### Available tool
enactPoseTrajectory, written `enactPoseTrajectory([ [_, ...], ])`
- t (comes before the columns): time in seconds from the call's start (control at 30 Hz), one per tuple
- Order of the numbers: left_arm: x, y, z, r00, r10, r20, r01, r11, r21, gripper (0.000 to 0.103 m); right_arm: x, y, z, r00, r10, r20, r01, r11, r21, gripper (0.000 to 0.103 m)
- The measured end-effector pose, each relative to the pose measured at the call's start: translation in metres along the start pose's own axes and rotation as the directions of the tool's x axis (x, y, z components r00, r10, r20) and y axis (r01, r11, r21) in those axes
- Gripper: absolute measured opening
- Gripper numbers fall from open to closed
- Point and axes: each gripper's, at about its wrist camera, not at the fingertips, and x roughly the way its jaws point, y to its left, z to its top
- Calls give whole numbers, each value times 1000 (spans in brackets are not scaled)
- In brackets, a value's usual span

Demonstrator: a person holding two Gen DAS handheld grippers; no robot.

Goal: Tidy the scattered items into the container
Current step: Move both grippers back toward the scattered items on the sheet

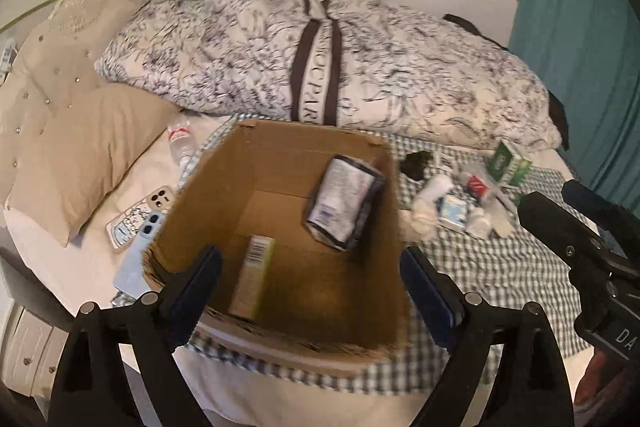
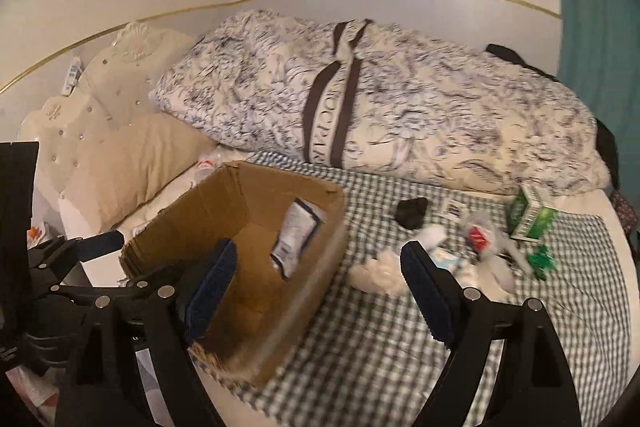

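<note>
An open cardboard box (image 1: 280,155) stands on a green checked cloth (image 1: 500,267) on the bed. Inside it a silver and dark pouch (image 1: 344,203) leans on the right wall and a slim pale green carton (image 1: 254,275) lies at the near left. My left gripper (image 1: 310,259) hovers open over the box with nothing between its fingers. My right gripper (image 2: 318,251) is open and empty too, above the box's right edge (image 2: 332,247). To the right lie a green box (image 2: 532,217), a white wad (image 2: 380,271), a black item (image 2: 410,213) and a red and white packet (image 2: 478,235).
A folded floral duvet (image 1: 320,59) lies behind the box, and a beige pillow (image 1: 80,155) sits to its left. A water bottle (image 1: 182,143) and two phone cases (image 1: 140,215) lie left of the box. A teal curtain (image 1: 580,47) hangs at the right.
</note>
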Motion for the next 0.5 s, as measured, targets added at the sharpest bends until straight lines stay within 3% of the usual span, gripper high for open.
enactPoseTrajectory([
  [0.3, -31, -66, -23, 999, -35, 41, 32, 997, 66, 103, -74, -58, -36, 996, -85, 34, 83, 995, 60, 84],
  [0.5, -31, -107, -37, 998, -57, 23, 54, 993, 103, 103, -108, -105, -62, 988, -147, 37, 142, 982, 121, 84],
])
